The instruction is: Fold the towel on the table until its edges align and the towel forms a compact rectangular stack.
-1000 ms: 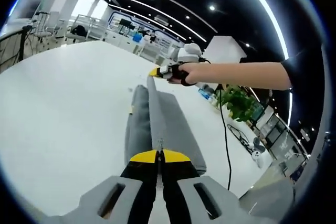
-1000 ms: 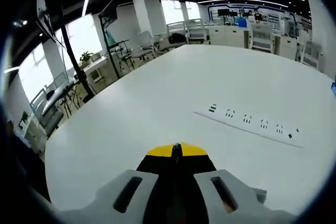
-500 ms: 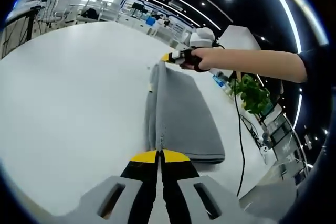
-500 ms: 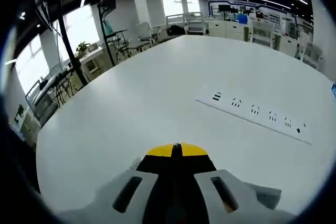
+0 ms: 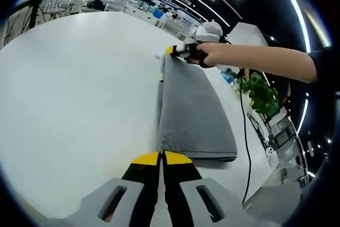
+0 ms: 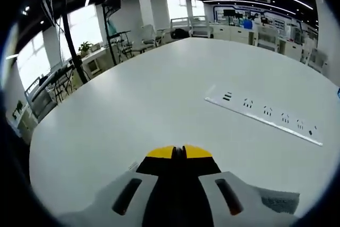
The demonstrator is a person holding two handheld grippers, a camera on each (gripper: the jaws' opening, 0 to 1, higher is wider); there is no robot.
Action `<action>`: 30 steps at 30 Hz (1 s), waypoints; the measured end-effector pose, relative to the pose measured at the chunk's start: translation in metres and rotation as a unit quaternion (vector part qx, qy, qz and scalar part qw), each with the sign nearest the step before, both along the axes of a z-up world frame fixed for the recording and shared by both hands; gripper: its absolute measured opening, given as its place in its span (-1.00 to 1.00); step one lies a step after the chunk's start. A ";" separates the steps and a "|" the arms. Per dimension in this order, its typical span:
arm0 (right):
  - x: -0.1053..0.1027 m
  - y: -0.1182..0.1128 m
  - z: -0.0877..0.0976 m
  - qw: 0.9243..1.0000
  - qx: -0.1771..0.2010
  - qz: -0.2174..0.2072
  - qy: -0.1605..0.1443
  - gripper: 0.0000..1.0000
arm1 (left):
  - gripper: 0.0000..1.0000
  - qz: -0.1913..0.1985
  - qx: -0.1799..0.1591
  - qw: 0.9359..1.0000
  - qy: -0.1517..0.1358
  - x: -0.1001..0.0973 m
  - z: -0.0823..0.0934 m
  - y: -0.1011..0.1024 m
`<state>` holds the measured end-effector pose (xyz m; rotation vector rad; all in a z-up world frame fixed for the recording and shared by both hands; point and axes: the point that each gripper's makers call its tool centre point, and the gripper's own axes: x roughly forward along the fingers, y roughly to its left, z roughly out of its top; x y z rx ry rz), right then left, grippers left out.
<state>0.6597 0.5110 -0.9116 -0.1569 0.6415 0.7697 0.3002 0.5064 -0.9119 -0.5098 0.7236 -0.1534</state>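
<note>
My left gripper [image 5: 161, 157] has its fingers pressed together on the near corner of the grey towel [image 5: 191, 110], which runs folded along the white desk [image 5: 74, 89] ahead. My right gripper [image 6: 179, 151] pinches the towel's far corner, fingers nearly shut.

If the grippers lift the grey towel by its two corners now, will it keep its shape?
Probably not. The grey towel lies limp and flat on the table, folded over, so it would likely sag between the left gripper and the right gripper. Its fuzzy pile suggests it grips rather than slips.
</note>
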 end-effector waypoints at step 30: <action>-0.007 -0.054 0.033 0.999 0.033 -0.005 0.023 -0.39 | -0.24 -0.073 0.071 0.993 -0.064 0.025 0.031 0.002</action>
